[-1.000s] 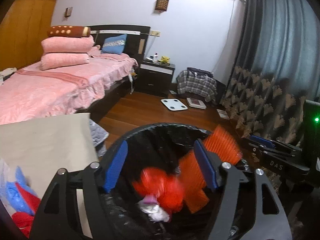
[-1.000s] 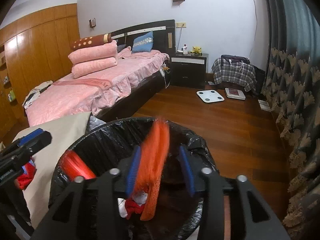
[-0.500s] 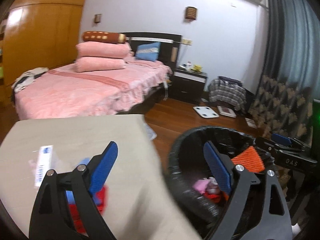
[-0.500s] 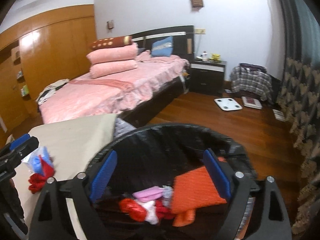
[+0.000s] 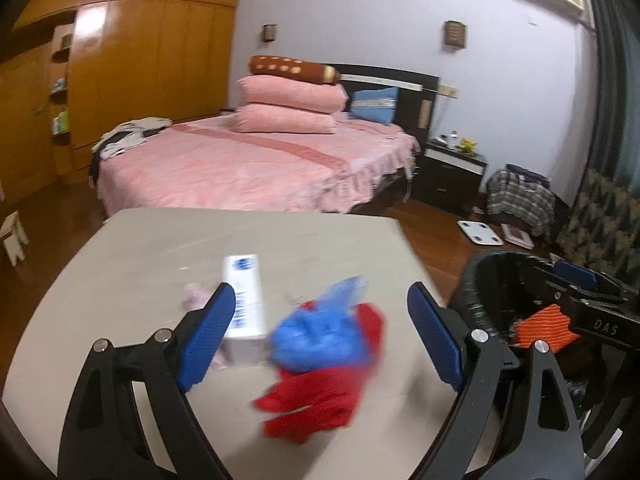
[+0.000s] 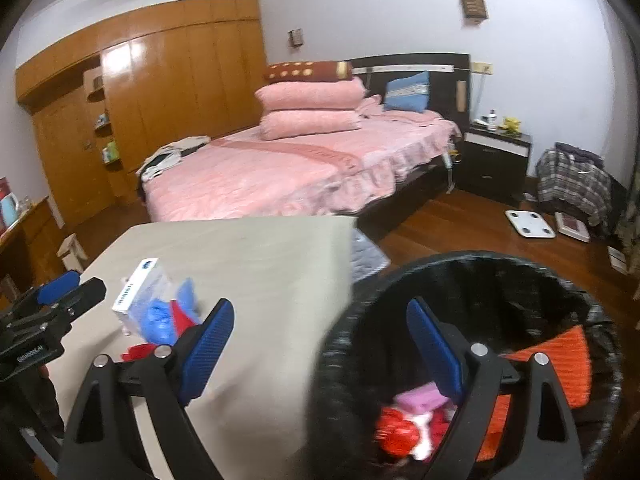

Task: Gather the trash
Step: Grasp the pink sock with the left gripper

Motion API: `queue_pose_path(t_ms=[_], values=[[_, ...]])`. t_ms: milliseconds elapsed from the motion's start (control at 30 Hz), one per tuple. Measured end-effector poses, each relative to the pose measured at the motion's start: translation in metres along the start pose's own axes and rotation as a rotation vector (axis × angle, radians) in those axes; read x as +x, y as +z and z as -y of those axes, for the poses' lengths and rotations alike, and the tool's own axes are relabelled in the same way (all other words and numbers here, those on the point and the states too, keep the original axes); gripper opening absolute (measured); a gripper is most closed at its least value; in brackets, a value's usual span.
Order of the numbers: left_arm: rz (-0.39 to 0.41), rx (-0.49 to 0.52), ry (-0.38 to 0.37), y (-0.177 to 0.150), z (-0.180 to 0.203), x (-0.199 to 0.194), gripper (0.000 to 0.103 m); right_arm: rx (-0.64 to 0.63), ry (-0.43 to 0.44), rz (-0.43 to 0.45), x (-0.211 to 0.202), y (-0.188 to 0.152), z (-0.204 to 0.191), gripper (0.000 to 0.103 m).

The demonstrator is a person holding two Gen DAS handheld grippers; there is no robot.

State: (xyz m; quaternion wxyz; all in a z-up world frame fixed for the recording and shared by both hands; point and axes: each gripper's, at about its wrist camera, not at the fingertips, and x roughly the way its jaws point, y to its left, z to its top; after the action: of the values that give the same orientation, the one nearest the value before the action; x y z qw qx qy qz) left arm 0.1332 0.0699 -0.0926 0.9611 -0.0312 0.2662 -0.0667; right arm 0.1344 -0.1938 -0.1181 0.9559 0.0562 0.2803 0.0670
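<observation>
On the beige table lie a white box with blue print, a blue plastic wrapper, a red wrapper and a small pink scrap. My left gripper is open and empty, hovering over the blue and red wrappers. My right gripper is open and empty, above the table's right edge and the black-lined trash bin. The bin holds an orange cloth, pink trash and red trash. The pile also shows in the right wrist view.
The bin stands right of the table, with the right gripper's body over it. A pink bed lies beyond the table. A nightstand, a white scale and a plaid bag are on the wooden floor.
Both grippers let red and orange trash fall into the bin and opened. The left gripper swung left from the bin to over the pile on the table. The right gripper shifted left.
</observation>
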Motion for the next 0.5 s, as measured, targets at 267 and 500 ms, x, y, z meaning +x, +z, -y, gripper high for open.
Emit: queue_pose_path(t_ms=[267, 500], values=[[-0.025, -0.046, 0.087, -0.014, -0.051, -0.005, 0.085, -0.037, 0.061, -0.036, 0.029, -0.007, -0.051, 0.086], [-0.061, -0.055, 0.089, -0.030, -0.061, -0.001, 0.083, -0.066, 0.060, -0.075, 0.046, -0.021, -0.069, 0.084]])
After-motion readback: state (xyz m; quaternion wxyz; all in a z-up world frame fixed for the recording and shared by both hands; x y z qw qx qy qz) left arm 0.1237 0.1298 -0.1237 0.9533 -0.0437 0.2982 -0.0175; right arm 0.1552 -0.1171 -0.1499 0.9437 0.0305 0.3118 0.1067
